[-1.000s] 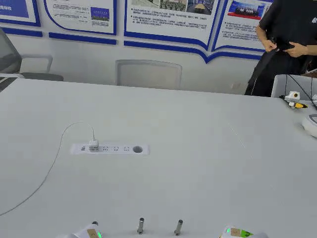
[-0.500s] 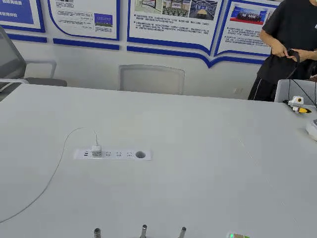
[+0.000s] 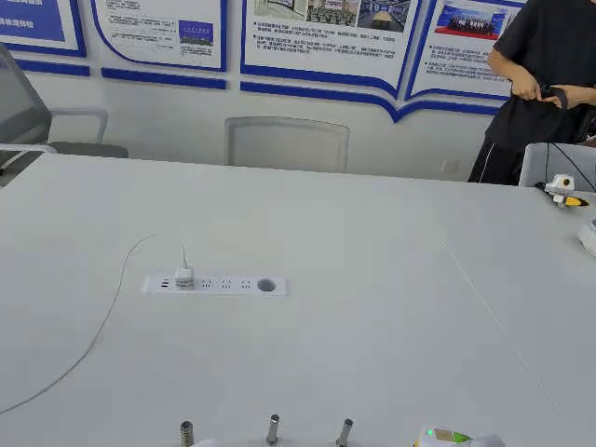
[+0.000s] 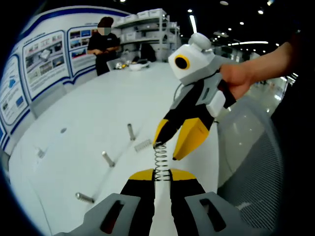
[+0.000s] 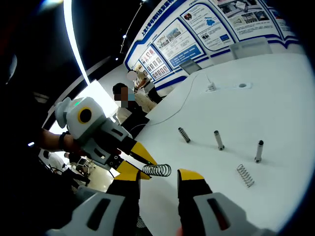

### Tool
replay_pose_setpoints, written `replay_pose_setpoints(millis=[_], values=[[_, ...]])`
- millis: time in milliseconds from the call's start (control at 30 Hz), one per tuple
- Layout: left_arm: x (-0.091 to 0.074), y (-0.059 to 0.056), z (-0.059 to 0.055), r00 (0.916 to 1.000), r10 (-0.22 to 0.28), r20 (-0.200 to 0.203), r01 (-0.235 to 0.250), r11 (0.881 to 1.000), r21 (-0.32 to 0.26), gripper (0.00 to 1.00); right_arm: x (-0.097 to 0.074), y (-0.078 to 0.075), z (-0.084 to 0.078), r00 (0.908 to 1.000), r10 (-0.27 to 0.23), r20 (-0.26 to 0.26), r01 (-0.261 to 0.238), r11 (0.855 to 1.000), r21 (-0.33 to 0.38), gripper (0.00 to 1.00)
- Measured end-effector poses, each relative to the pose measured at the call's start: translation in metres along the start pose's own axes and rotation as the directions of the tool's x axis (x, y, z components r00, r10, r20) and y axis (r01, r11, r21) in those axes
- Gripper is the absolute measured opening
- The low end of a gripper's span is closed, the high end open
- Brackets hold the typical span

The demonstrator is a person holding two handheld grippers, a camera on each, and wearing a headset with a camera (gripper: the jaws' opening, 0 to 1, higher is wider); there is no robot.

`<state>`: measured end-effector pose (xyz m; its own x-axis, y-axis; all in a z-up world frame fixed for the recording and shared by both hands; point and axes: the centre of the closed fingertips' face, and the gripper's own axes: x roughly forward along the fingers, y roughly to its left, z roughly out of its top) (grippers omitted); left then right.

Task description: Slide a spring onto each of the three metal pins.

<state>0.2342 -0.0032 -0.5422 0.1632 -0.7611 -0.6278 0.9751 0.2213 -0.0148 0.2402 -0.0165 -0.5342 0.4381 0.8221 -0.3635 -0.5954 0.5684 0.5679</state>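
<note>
Three metal pins stand in a row at the table's near edge: the left pin (image 3: 187,433) wears a spring, the middle pin (image 3: 273,428) and right pin (image 3: 345,431) are bare. My left gripper (image 4: 162,173) is shut on the lower end of a second spring (image 4: 159,158), held in the air off the table. My right gripper (image 5: 160,174) is open, its jaws on either side of that spring's free end (image 5: 157,170). In the left gripper view the right gripper (image 4: 166,151) touches the spring's top with one fingertip. A third spring (image 5: 244,175) lies loose beside the pins.
A power strip (image 3: 214,283) with a plugged charger and a thin cable (image 3: 107,312) sits mid-table. A person (image 3: 545,84) stands at the far right by small devices (image 3: 563,189). Chairs line the far edge. A gripper's white housing (image 3: 456,438) pokes up at the bottom.
A second ago a gripper's top stood by the left pin; it has since drawn back, and that pin now stands free with a spring on it. The head camera has shifted a little.
</note>
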Motion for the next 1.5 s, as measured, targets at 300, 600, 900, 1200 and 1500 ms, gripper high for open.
replay_pose_setpoints(millis=[300,600,900,1200,1500], values=[[0.001,-0.009,0.005,0.9992,-0.039,-0.005,0.039,0.997,0.071,0.10,0.002,0.006,-0.004,0.9989,0.040,-0.025,-0.040,0.999,0.014,0.24],[-0.001,-0.007,0.005,0.9985,-0.051,-0.021,0.053,0.994,0.098,0.10,0.000,0.012,0.001,0.9975,0.067,-0.022,-0.067,0.998,0.012,0.15],[0.000,-0.001,0.016,0.9988,-0.046,-0.015,0.047,0.991,0.127,0.10,-0.004,0.017,0.017,0.9977,0.061,-0.028,-0.062,0.997,-0.043,0.12],[-0.001,0.000,0.029,0.9981,-0.061,0.005,0.060,0.987,0.149,0.10,-0.007,0.018,0.010,0.9741,0.002,-0.226,-0.075,0.946,-0.315,0.18],[-0.005,-0.003,0.032,0.9967,-0.080,0.015,0.076,0.984,0.164,0.10,-0.007,0.024,0.018,0.9639,0.013,-0.266,-0.120,0.912,-0.393,0.18]])
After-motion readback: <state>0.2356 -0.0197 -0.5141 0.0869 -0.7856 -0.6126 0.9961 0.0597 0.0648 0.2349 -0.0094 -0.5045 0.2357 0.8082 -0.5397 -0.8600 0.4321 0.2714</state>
